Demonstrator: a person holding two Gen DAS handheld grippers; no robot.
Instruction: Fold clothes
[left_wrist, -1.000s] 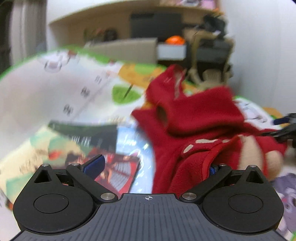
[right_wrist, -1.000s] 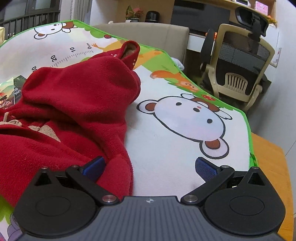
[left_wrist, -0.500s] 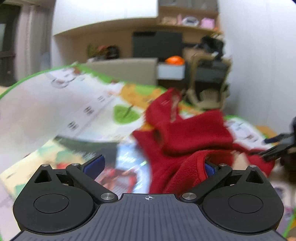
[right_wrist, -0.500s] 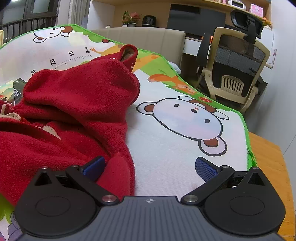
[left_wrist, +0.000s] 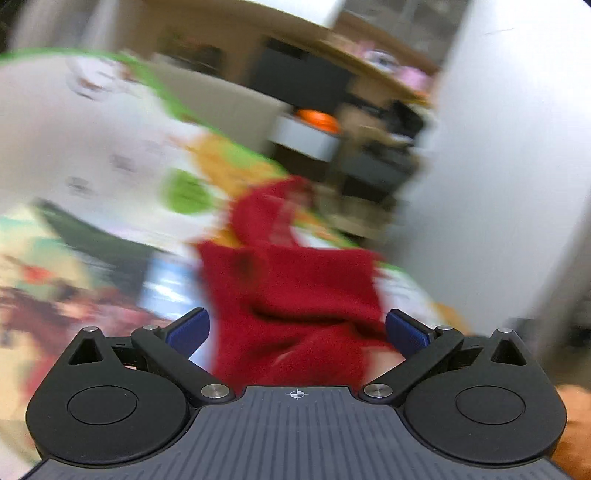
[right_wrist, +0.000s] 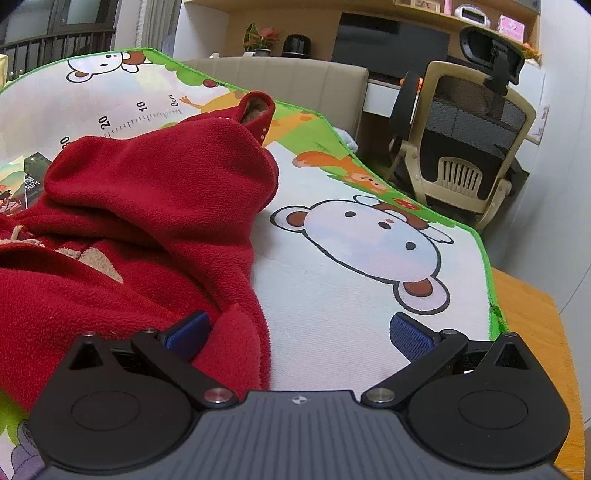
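The left gripper (left_wrist: 297, 328) is seen with its jaws spread wide, and the red garment (left_wrist: 295, 291) fills the gap between them without being pinched. A second ago the same fleece covered only the right jaw; since then the view has been swung right and tilted, and the whole left picture is now smeared by motion. The play mat (left_wrist: 92, 155) is seen beyond and left of the jaws, only as blurred colours.

The right gripper (right_wrist: 299, 332) is likewise held wide open. A fold of the garment (right_wrist: 147, 206) lies against the inner face of its left jaw, while the right jaw stands over bare mat (right_wrist: 332, 295), clear of the cloth. Little has changed here since a second ago: the heap is still bunched ahead and left of the jaws, and the printed bear (right_wrist: 373, 247) is seen ahead and right. A chair (right_wrist: 469, 147) stands past the mat's far edge.
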